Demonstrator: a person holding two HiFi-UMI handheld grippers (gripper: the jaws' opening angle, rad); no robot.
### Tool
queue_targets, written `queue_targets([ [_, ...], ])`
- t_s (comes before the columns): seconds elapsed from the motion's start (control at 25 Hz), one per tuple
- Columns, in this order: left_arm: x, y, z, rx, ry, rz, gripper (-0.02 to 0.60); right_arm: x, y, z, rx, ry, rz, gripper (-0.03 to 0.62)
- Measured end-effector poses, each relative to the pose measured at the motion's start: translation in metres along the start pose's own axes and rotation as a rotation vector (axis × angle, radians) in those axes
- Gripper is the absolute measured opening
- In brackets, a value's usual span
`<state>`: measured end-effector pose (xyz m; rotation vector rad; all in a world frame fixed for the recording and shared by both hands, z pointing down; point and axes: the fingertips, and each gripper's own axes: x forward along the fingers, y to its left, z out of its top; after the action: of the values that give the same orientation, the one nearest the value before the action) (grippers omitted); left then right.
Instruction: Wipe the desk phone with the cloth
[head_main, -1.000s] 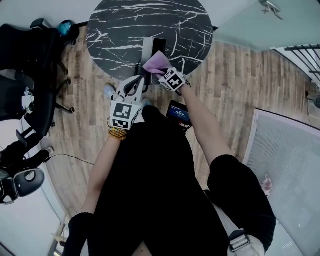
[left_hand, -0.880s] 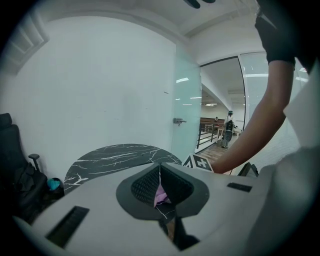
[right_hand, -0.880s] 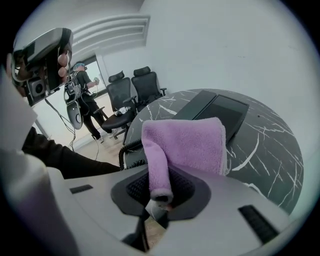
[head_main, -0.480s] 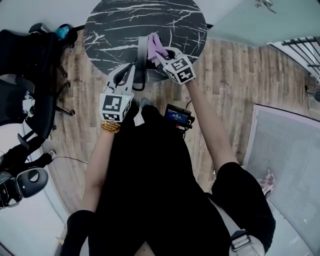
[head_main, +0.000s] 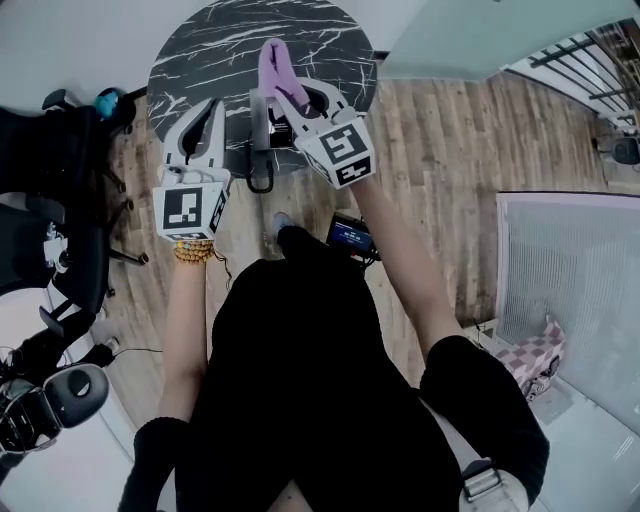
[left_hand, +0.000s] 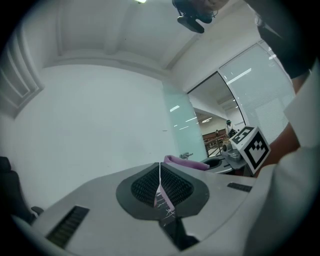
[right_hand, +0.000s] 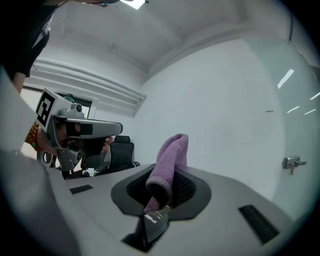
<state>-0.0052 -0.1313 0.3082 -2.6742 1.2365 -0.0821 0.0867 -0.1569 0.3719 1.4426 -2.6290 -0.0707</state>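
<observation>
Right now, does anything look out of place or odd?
Nothing looks spilled or damaged. The cloth is pinched in the right claw, its free end sticking up; the left claw is shut on nothing. Both point up at the wall, not at the desk phone.

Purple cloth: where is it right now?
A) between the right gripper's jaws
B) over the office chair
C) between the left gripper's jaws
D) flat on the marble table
A: the right gripper view shows the purple cloth pinched in the jaws of the right gripper; the left gripper has its jaws shut on nothing.
</observation>
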Motion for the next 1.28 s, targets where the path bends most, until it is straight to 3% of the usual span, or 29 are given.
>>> queue_targets([
  [0.2,-0.023,-0.012,0.037,0.039,-0.077,-0.023,0.018,-0.026,0.025,0.039,-0.026,-0.056,-0.026,0.063],
  [0.48,-0.082,-0.030,0.056,0.028,-0.119,-0.039,0.018,-0.066,0.084,0.062,-0.066,-0.090,-0.059,0.063],
  [0.96,-0.201,-0.087,0.028,-0.032,-0.074,-0.089,0.018,-0.158,0.182,0.031,-0.038,-0.068,-0.164,0.063],
  [1.28,-0.247,-0.121,0.002,-0.067,-0.068,-0.087,0.018,-0.204,0.236,0.013,-0.054,-0.064,-0.207,0.063],
])
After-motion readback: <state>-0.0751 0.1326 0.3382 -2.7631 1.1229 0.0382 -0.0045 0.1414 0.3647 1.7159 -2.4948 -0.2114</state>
